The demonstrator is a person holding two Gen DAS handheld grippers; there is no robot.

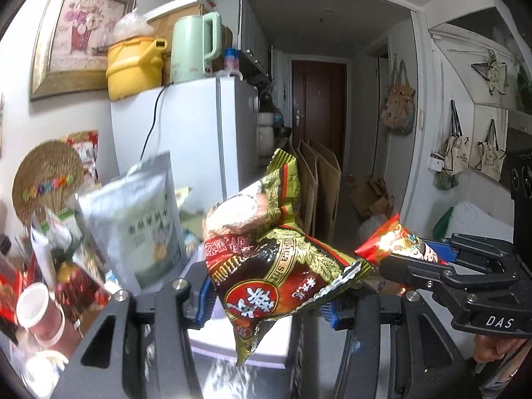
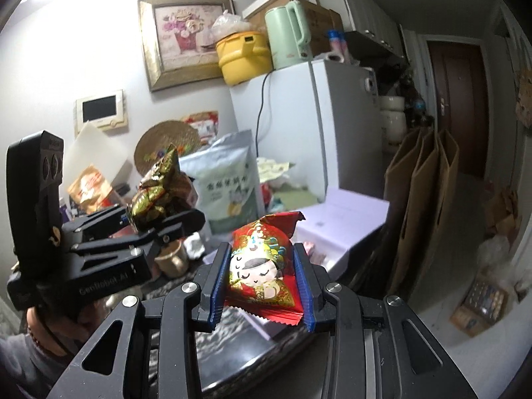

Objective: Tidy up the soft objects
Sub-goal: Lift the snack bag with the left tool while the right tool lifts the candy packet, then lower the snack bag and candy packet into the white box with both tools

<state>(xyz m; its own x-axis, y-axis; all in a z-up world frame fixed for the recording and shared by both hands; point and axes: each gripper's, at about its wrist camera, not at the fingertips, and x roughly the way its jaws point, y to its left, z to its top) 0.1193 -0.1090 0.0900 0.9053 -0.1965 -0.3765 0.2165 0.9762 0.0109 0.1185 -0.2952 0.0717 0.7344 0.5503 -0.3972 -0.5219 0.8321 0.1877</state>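
Two snack packets aloft, one per gripper. Gold-and-brown packet [image 1: 266, 252] pinched between the blue pads of the left gripper [image 1: 267, 302], narrowly parted, above the cluttered table [image 2: 252, 342]. Red cartoon-face packet [image 2: 262, 266] clamped likewise in the right gripper [image 2: 262, 286], just beside. Beyond: silver pouch [image 1: 139, 219], white fridge [image 1: 186, 126], green kettle [image 1: 194, 48], yellow container [image 1: 133, 66].

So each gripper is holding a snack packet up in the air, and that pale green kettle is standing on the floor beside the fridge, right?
Not quite. The pale green kettle stands on top of the fridge, beside the yellow pot, as the right wrist view shows. The left gripper and right gripper each do hold a packet.
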